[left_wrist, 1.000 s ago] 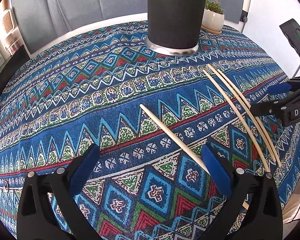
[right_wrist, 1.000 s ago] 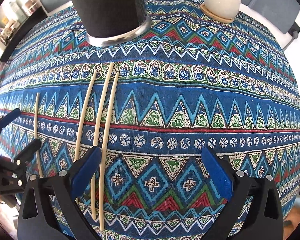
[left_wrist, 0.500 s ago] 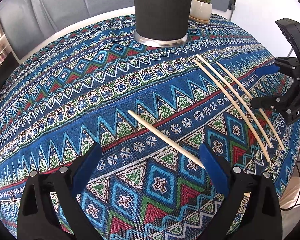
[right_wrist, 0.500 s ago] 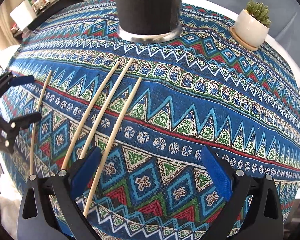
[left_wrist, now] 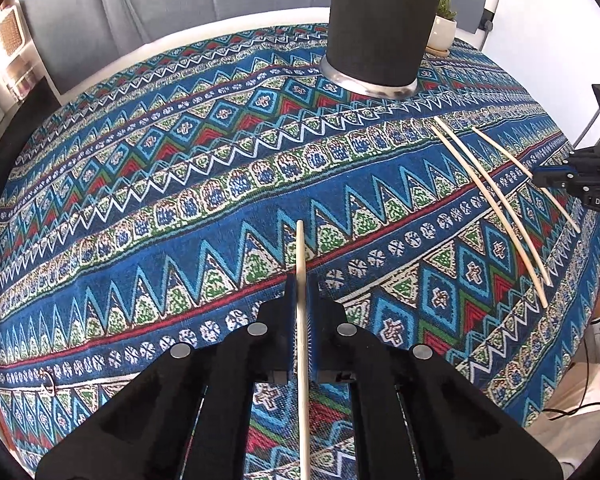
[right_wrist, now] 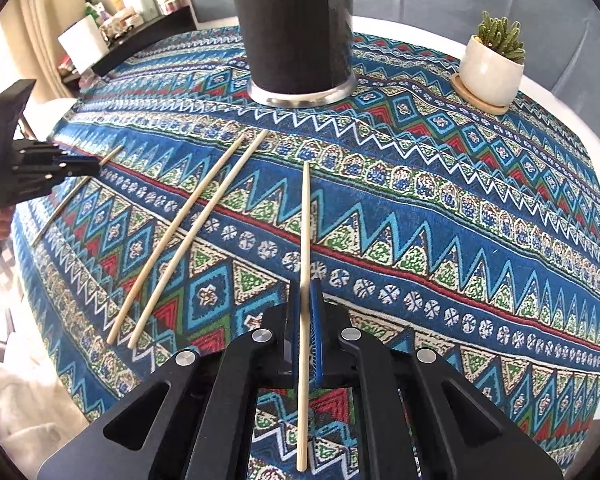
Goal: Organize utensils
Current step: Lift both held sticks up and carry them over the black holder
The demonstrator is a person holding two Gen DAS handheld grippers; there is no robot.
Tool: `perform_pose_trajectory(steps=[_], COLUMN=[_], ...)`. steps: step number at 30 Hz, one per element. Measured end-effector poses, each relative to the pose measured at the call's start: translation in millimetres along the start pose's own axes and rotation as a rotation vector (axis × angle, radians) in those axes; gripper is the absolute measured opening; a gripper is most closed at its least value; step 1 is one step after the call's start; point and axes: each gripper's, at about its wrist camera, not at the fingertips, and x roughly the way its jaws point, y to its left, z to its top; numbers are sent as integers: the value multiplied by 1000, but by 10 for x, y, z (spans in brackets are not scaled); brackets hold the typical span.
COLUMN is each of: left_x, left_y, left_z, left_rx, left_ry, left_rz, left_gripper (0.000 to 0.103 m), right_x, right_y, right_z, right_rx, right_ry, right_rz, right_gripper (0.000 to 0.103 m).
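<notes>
With the left gripper (left_wrist: 300, 312) and the right gripper (right_wrist: 306, 312) each clamped tight on one chopstick (left_wrist: 301, 280) (right_wrist: 305, 240), short of the black holder (right_wrist: 296, 28), the pickup step looks done; next, probably, lifting both into it.

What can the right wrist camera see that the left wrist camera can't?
Only the right wrist view shows the paper towel roll and shelf clutter, plus the right gripper shut on its own chopstick up close. Only the left wrist view shows the woven basket and the left gripper shut on its chopstick up close. Both show the black cylinder, the cactus pot, two loose chopsticks and the patterned tablecloth.
</notes>
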Motion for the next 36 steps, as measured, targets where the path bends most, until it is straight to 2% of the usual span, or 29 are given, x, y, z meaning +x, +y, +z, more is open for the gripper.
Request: perform_pose_trajectory(steps=[5,8,11,16,19,22,26,36], left_x=[-21,-72,-171,-335,-515,-664,-909,-1196], left_y=[214,327,457,569,542,490,370,205], left_z=[-12,4,56,221,397,638,980,1818], left_rx=[-87,-136,-213,-266,-223,-215,-153,-80], left_ry=[-34,-53,-88,-164,-239,-282,-359,-463], left_rz=[-18,-47,-138,-226,-210,-243,-270,-383], left_gripper=[5,5,5,5,5,5,5,5], right_x=[-214,-322,-417,-578,-689,-823,-999,-1201], right_y=[36,50,58,29,6,1,10,-95], right_z=[-85,-5,88,230,343,474,675,1236], right_rx=[34,46,60,67,63,55,40,27], right_ry=[-120,-177,-234,-299,-323,-350,-379,-476], right_rz=[43,63,84,94,89,85,76,104], right_gripper=[5,5,5,5,5,5,5,5])
